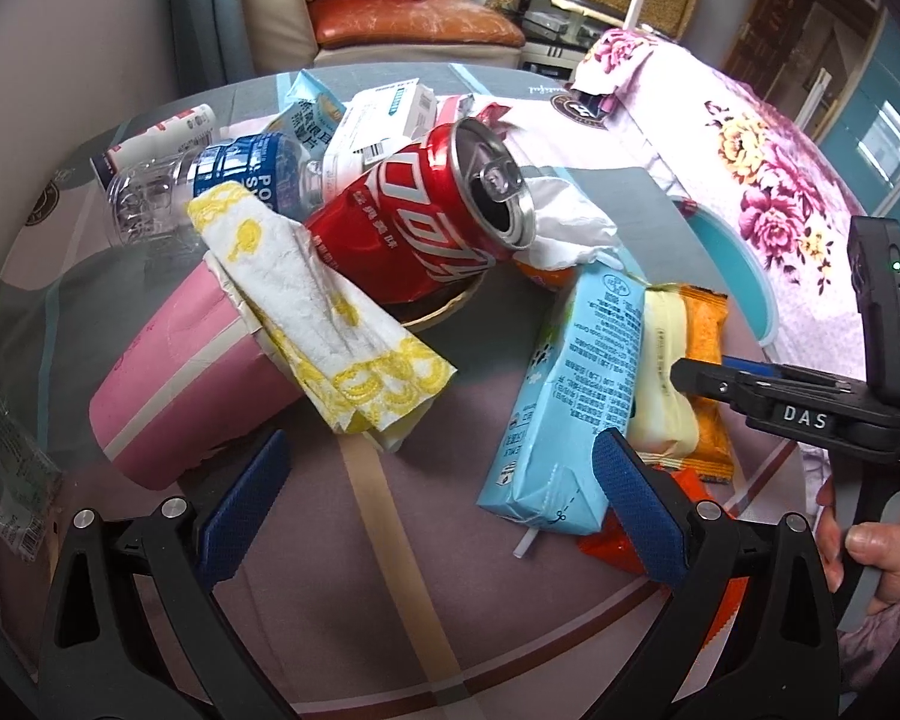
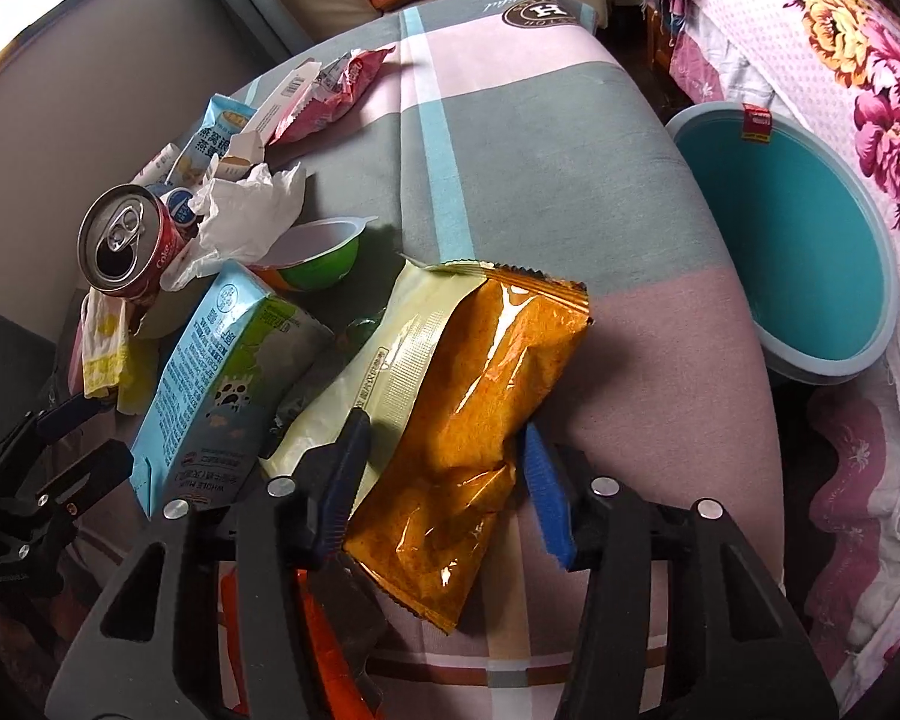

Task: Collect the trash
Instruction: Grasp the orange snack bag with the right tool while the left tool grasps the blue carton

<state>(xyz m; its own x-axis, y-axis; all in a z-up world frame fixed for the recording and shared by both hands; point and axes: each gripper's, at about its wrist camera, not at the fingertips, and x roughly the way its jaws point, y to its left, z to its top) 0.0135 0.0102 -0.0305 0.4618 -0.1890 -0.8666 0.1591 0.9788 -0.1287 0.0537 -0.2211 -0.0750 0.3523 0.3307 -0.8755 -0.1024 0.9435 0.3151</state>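
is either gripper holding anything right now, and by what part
The right gripper is clamped on the orange snack bag across its lower half, one pad on each side. The left gripper is open and holds nothing.

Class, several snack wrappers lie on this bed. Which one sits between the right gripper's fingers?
The orange and cream snack bag, gripped by the right gripper. The pink wrapper lies far off, untouched.

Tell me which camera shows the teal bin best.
The right wrist view: the teal bin shows nearly whole there, with its open mouth, rim and red sticker, beside the bed. The left wrist view catches only a curved sliver of its rim behind the snack wrappers.
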